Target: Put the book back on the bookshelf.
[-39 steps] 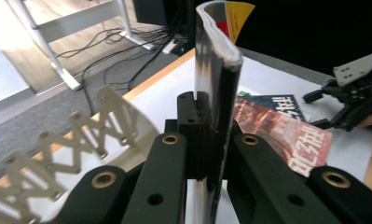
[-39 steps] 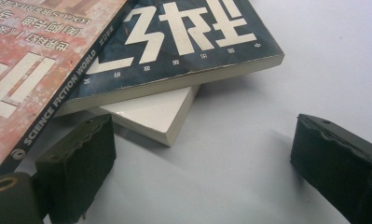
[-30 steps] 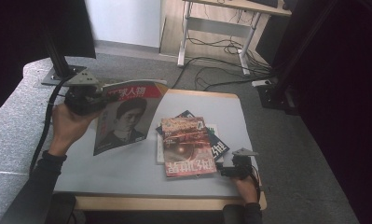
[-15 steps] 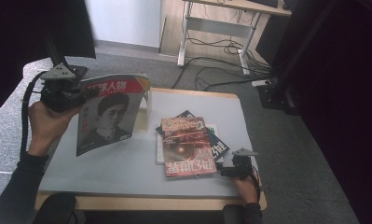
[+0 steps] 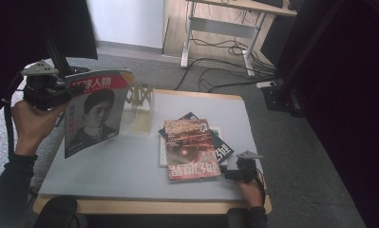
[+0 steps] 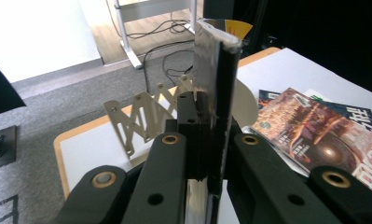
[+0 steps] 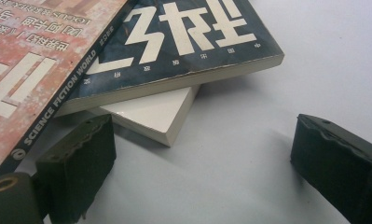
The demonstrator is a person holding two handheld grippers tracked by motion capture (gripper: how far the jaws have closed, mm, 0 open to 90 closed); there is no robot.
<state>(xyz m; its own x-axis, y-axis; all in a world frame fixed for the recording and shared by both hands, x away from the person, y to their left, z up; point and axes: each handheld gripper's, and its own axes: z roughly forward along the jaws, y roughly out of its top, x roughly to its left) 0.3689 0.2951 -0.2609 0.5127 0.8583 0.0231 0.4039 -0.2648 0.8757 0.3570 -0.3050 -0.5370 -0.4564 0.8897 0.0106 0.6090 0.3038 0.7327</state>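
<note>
High view: magazine (image 5: 94, 114) lifted at table's left, clamped upright in left gripper (image 5: 59, 97).
Right gripper (image 5: 230, 175) open, empty, near stack (image 5: 192, 147). Judged next: lower magazine into rack (image 5: 138, 107).
</note>
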